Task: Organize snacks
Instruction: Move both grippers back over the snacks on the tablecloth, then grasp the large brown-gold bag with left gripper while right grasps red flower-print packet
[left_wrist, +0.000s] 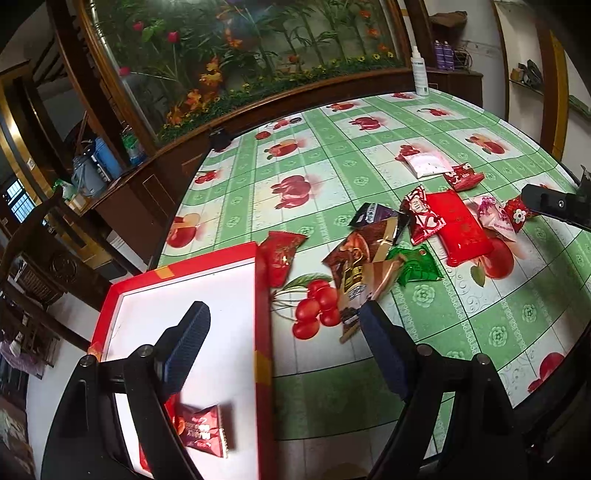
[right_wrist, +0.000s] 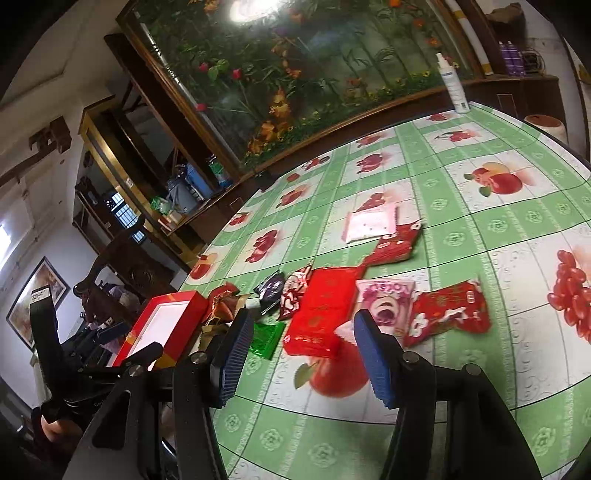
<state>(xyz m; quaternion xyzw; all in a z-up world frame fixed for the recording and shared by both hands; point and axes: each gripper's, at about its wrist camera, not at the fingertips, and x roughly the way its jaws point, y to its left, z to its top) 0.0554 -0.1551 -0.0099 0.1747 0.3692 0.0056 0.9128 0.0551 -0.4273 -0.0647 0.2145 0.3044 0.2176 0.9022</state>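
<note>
Snack packets (right_wrist: 317, 314) scattered beside red box (left_wrist: 264, 332); both grippers' fingers apart, empty.

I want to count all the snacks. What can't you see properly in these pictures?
- Red box, left wrist view: near end cut off behind the left gripper; a second red packet hides behind its finger.
- Brown packets, right wrist view: blurred, partly behind the right gripper.
- Packet lettering: too blurred to read.

The wrapped candy (left_wrist: 202, 430) in the red box (left_wrist: 263, 332) is blurry and half hidden behind the left fingers (left_wrist: 184, 343).
</note>
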